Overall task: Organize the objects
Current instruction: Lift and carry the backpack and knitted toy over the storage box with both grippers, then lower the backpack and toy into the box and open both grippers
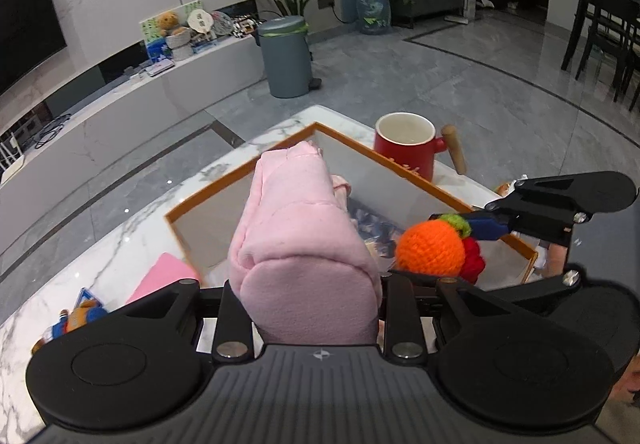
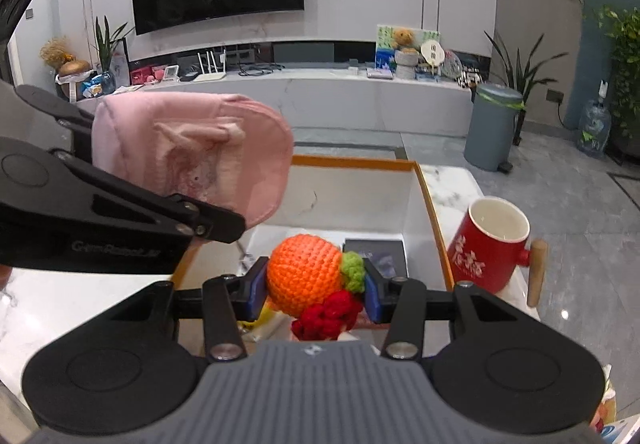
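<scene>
My left gripper (image 1: 308, 308) holds the cloth bundle (image 1: 296, 244) over the box (image 2: 424, 179); my right gripper (image 2: 316, 284) holds the crocheted fruit (image 2: 304, 272) over it too. The mug (image 2: 488, 244) stands on the table (image 2: 444, 179) just right of the box, and a booklet (image 2: 380, 254) lies inside the box.

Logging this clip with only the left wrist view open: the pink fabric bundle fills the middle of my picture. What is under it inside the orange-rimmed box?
Observer: In the right wrist view, a dark flat booklet lies on the floor of the orange-rimmed white box.
Operator: Does the red ceramic mug have any marking?
Observer: Yes, pale characters on the side of the red ceramic mug, which your view hides behind the box rim.
Operator: How does the right gripper hold the orange crocheted fruit?
Observer: The right gripper clamps the orange crocheted fruit from both sides with blue pads.
Operator: And the pink fabric bundle?
Observer: The pink fabric bundle shows a small sewn-on ear-like flap.
</scene>
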`<control>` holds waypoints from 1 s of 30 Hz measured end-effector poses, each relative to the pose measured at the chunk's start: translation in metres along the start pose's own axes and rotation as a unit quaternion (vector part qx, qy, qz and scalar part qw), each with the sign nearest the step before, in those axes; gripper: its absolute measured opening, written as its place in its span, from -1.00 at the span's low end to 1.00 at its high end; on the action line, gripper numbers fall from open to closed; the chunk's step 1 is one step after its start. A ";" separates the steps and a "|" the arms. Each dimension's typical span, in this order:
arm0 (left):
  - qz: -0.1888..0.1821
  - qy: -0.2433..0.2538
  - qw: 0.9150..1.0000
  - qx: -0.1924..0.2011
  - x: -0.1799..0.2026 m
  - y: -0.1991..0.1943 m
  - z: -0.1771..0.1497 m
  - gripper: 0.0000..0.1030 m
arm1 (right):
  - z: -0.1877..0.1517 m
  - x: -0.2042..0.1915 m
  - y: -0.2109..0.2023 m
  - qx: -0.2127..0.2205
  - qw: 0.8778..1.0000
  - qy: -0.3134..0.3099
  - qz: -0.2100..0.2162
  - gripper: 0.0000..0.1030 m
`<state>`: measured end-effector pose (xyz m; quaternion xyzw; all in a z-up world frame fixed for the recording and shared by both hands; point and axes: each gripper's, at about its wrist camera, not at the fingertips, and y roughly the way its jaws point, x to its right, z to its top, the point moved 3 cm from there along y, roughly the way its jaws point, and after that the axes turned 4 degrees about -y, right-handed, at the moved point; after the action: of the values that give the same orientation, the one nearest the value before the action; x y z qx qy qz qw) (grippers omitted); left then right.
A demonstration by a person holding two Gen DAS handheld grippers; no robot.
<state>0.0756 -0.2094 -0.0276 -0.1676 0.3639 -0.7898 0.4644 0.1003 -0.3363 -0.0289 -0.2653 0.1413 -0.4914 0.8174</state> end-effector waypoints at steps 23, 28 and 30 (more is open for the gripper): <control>0.057 0.016 0.995 -0.084 0.014 0.071 -0.017 -0.26 | -0.045 0.026 0.041 -0.054 0.998 0.020 -0.015 -0.04; 0.120 0.062 0.989 -0.065 0.020 0.078 -0.021 -0.15 | -0.047 0.024 0.042 -0.047 0.999 0.015 -0.018 -0.03; 0.154 0.089 0.982 -0.056 0.022 0.079 -0.021 -0.09 | -0.048 0.021 0.043 -0.046 0.999 0.006 -0.022 -0.03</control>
<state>0.0995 -0.2435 -0.1013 -0.0644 0.4693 -0.6989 0.5359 0.1181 -0.3531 -0.0921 -0.3029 0.1630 -0.5035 0.7926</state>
